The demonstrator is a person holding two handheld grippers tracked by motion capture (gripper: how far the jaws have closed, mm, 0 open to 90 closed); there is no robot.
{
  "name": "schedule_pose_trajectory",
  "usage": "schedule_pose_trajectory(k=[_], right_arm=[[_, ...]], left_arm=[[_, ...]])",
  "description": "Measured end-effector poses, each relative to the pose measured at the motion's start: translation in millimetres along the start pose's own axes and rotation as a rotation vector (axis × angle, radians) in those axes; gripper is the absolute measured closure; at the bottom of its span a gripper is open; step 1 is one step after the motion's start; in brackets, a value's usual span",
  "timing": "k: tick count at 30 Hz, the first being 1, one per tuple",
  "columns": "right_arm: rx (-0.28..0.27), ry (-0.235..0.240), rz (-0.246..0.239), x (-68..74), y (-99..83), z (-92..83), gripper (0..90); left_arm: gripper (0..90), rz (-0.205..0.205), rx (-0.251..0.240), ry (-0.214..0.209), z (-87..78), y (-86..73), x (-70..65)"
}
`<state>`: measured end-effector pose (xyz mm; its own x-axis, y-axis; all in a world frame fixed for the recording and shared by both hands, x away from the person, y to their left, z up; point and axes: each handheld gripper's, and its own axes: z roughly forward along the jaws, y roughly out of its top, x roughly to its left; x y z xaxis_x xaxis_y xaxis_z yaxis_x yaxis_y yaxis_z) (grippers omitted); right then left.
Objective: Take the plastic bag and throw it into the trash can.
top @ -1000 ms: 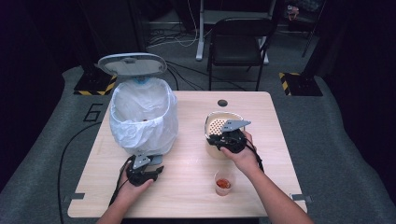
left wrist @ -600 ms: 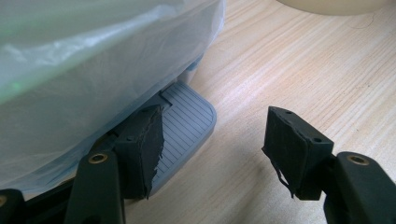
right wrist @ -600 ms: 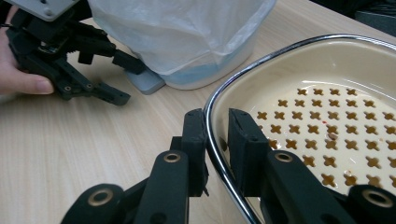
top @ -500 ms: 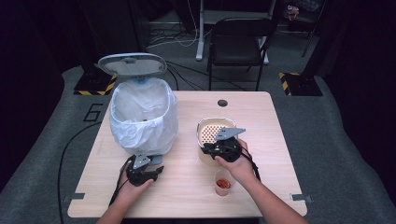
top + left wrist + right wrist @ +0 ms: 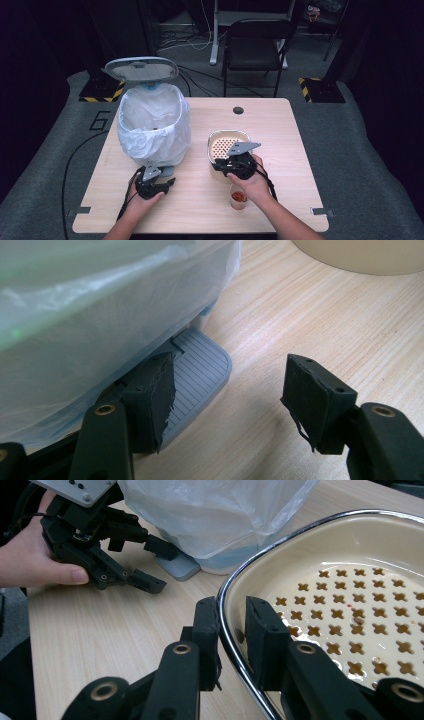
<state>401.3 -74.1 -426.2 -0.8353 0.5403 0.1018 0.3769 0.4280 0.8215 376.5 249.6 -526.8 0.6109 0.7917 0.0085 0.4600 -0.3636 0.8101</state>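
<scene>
my right gripper (image 5: 231, 630) pinches the strainer bowl (image 5: 350, 600) rim mid-table; my left gripper (image 5: 230, 390) gapes empty over the bin (image 5: 154, 125) pedal (image 5: 197, 372).

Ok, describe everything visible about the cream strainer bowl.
The cream strainer bowl is a rounded-rectangular dish with a shiny metal rim and a floor pierced by rows of cross-shaped holes, flecked with reddish residue. It sits upright on the wooden table, right of the bagged bin. The right gripper clamps its near rim, one jaw inside, one outside.
</scene>
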Motion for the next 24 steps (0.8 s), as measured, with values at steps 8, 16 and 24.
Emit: schedule_pose_trajectory(k=[8,16,24], right_arm=[[-0.04,0.024,0.022,-2.1,1.8,-10.2,56.8],[-0.065,0.01,0.014,1.4,-0.8,-27.8,45.0],[-0.081,-0.011,-0.001,8.2,-11.8,-51.4,37.2]], left_arm=[[37.4,-0.002,-0.005,-0.001,0.3,-0.1,0.2],[37.4,-0.002,0.001,0.0,0.0,0.2,0.0],[37.3,-0.007,0.0,-0.002,0.0,0.2,0.1]])
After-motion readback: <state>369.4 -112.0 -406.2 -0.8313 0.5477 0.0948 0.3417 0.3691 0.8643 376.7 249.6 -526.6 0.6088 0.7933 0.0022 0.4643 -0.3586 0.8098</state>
